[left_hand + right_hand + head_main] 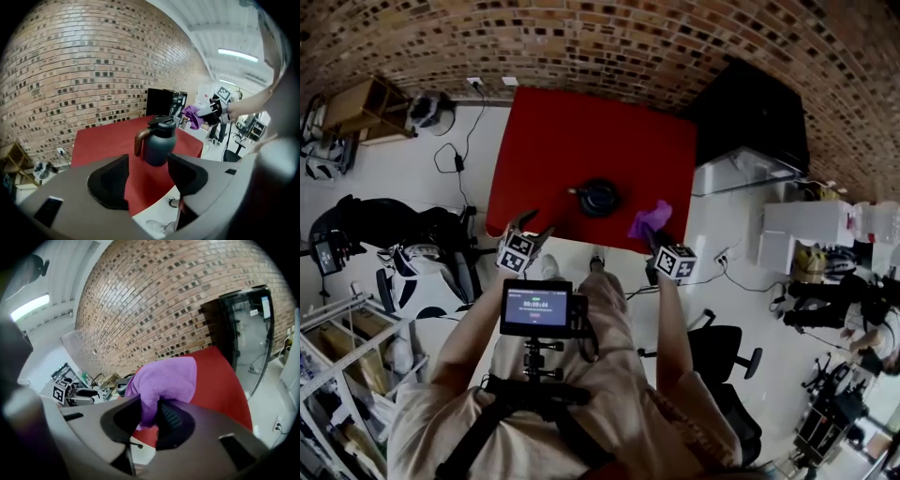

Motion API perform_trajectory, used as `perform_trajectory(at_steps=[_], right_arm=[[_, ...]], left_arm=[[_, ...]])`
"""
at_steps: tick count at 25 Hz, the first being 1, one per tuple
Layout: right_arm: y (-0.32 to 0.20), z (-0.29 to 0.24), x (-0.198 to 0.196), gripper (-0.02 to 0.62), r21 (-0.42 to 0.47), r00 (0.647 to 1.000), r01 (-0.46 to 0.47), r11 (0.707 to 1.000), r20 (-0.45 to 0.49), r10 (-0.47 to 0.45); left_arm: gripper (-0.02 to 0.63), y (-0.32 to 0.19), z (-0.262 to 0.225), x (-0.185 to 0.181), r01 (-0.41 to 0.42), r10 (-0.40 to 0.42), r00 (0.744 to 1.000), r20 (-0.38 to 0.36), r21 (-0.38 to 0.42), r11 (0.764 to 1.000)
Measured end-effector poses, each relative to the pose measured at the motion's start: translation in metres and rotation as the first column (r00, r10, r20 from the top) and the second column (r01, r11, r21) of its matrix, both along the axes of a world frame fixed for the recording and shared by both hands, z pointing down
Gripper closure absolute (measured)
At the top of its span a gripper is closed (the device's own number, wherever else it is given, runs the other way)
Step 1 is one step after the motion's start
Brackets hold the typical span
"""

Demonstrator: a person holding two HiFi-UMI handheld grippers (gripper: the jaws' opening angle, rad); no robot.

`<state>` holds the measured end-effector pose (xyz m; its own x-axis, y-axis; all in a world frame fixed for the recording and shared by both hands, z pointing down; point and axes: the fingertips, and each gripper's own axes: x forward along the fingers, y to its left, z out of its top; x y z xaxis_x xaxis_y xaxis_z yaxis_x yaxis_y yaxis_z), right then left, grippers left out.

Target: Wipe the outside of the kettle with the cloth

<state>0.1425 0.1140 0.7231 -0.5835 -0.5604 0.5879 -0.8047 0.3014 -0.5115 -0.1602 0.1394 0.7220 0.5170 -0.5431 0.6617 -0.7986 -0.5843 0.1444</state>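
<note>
The right hand-held gripper (150, 417) is clamped on a fold of purple cloth (165, 379). The left hand-held gripper (148, 174) stands wide, with nothing in it. Ahead of both and between them, the dark kettle (598, 197) sits upright on the red bench (581, 131), untouched. I'd brace it with the left one, then press the cloth's loose bulk flat on its wall. The bench's front edge lies near the kettle on the grippers' side, so wipe sideways or away, where open bench remains.
</note>
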Motion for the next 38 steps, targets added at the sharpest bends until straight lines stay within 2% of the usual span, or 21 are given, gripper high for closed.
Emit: perform_trajectory(at_steps=[3, 7, 15, 20, 25, 29, 34, 38], right_arm=[[0.005, -0.028, -0.008, 0.511, 0.066, 0.999, -0.051, 0.997, -0.011, 0.052], [0.014, -0.069, -0.025, 0.511, 0.153, 0.996, -0.079, 0.985, -0.014, 0.082], [0.045, -0.134, -0.07, 0.511, 0.318, 0.998, -0.06, 0.946, -0.008, 0.066], [0.067, -0.162, -0.099, 0.509, 0.404, 0.999, -0.035, 0.914, 0.001, 0.038], [0.089, -0.166, -0.107, 0.509, 0.452, 0.998, 0.053, 0.89, -0.058, -0.03], [0.101, -0.152, -0.107, 0.511, 0.441, 0.995, 0.089, 0.893, -0.076, -0.061], [0.106, -0.152, -0.093, 0.512, 0.421, 0.984, 0.166, 0.892, -0.127, -0.123], [0.099, -0.158, -0.076, 0.512, 0.435, 0.983, 0.173, 0.884, -0.127, -0.13]], left_arm=[[0.345, 0.008, -0.015, -0.027, 0.059, -0.062, 0.993, -0.101, -0.036, 0.998], [0.345, 0.017, -0.034, -0.058, 0.103, -0.115, 0.974, -0.194, -0.072, 0.992], [0.376, 0.03, -0.065, -0.084, 0.132, -0.144, 0.939, -0.311, -0.061, 0.989], [0.407, 0.036, -0.082, -0.097, 0.188, -0.188, 0.912, -0.365, -0.034, 0.982], [0.43, 0.039, -0.081, -0.084, 0.198, -0.196, 0.9, -0.389, -0.034, 0.98], [0.431, 0.045, -0.071, -0.068, 0.187, -0.193, 0.904, -0.381, -0.052, 0.981], [0.431, 0.051, -0.071, -0.042, 0.217, -0.234, 0.895, -0.38, -0.088, 0.972], [0.433, 0.056, -0.072, -0.02, 0.215, -0.238, 0.897, -0.373, -0.101, 0.971]])
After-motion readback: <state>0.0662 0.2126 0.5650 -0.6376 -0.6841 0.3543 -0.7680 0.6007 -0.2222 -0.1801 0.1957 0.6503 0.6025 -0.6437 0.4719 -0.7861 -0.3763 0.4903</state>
